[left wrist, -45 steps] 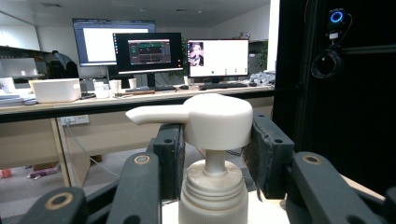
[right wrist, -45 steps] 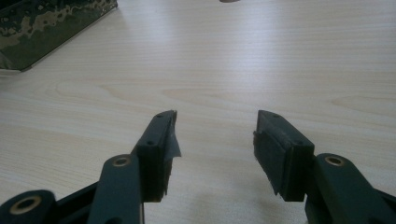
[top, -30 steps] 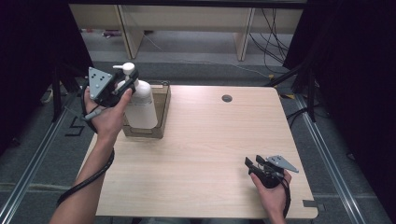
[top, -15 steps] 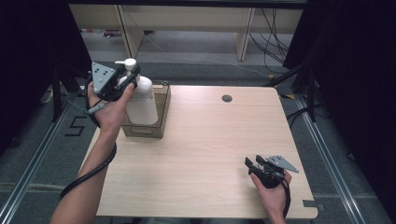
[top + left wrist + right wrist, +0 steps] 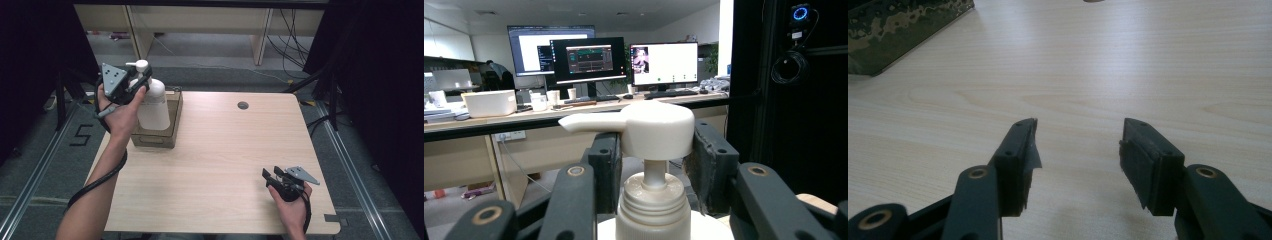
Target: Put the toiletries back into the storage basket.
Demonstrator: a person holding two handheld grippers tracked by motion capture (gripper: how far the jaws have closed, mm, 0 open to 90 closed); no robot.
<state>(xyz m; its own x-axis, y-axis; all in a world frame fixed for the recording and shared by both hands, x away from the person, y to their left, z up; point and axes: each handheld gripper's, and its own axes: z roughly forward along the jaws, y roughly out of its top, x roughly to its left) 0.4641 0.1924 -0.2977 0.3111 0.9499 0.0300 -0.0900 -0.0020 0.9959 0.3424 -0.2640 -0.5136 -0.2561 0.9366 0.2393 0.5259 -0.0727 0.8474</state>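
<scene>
A white pump bottle (image 5: 154, 107) stands upright in a brown open-top box (image 5: 156, 138) at the table's far left. My left gripper (image 5: 139, 78) is shut on the bottle's pump head (image 5: 657, 129), one black pad on each side of it, with the spout pointing left in the left gripper view. The bottle's lower part is hidden behind the box wall. My right gripper (image 5: 271, 174) rests low at the front right of the wooden table (image 5: 225, 150). Its jaws stand open over bare wood in the right gripper view (image 5: 1078, 137), with nothing between them.
A round cable hole (image 5: 243, 105) sits in the far middle of the table. The box corner (image 5: 898, 22) shows at the upper left of the right gripper view. Desks with monitors (image 5: 589, 60) lie beyond the table, and shelving (image 5: 200, 30) stands behind it.
My left hand has drifted slightly up and away with the bottle in its grip. The right hand has not moved.
</scene>
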